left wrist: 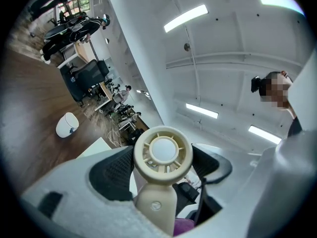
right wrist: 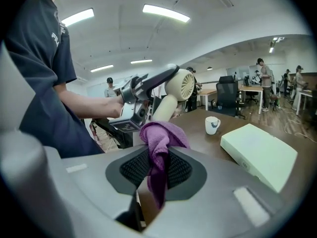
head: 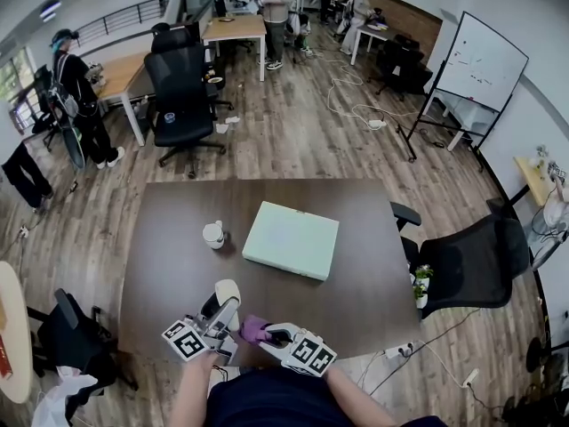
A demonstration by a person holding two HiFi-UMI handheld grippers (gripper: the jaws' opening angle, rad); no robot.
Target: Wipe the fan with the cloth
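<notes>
The left gripper [head: 220, 314] is holding the little cream fan [left wrist: 163, 154] by its handle, and the round head is sticking out past the jaws, above the near edge of the brown table [head: 178, 229]. The right gripper [head: 269, 334] is pinching the purple cloth [right wrist: 159, 135] tight, and a soft bunch of it is poking out just beside the fan. To wipe well, I think the puffy part of the cloth should be rubbing the fan's round rim and grille, not the hard jaws. The left gripper should be holding the fan steady and turning it slowly, so every side is getting clean. Pushing gently is best, because a hard push could be knocking the fan loose.
</notes>
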